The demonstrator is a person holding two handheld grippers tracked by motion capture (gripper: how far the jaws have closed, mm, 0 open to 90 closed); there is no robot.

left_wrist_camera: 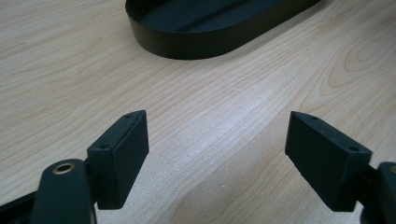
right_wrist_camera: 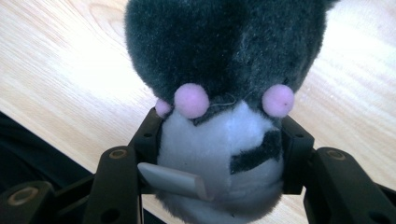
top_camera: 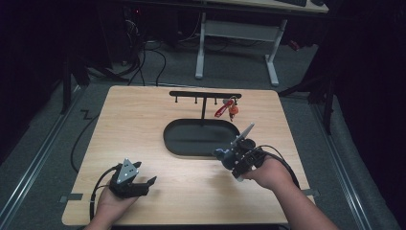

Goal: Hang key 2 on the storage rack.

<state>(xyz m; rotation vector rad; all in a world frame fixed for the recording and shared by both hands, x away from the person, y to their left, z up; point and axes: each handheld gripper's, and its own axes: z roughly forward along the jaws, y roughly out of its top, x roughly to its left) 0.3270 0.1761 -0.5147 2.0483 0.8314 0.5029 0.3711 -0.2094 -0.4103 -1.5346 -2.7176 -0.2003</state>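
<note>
On the pale wooden counter (top_camera: 143, 124) the left hand-held gripper (top_camera: 143, 184) rests low near the front left edge, held by the person's left hand (top_camera: 111, 203); in the left gripper view its two black jaws stand wide apart with bare wood grain between them and nothing in them, and the rounded end of the black oval tray (left_wrist_camera: 205, 32) lies ahead. The right hand-held gripper (top_camera: 229, 155) is held by the right hand (top_camera: 268, 173) just at the tray's (top_camera: 182, 146) near right rim. In the right gripper view its jaws are closed against the sides of a small plush toy (right_wrist_camera: 224, 93), dark grey and furry above, white below, with round pink spots and a grey tag at its lower left; the toy is held above the wood, with the tray's dark edge at the lower left. Behind the tray stands a black T-shaped rack (top_camera: 205, 96) with small hooks, and a red keychain (top_camera: 226, 109) hangs from its right side.
</note>
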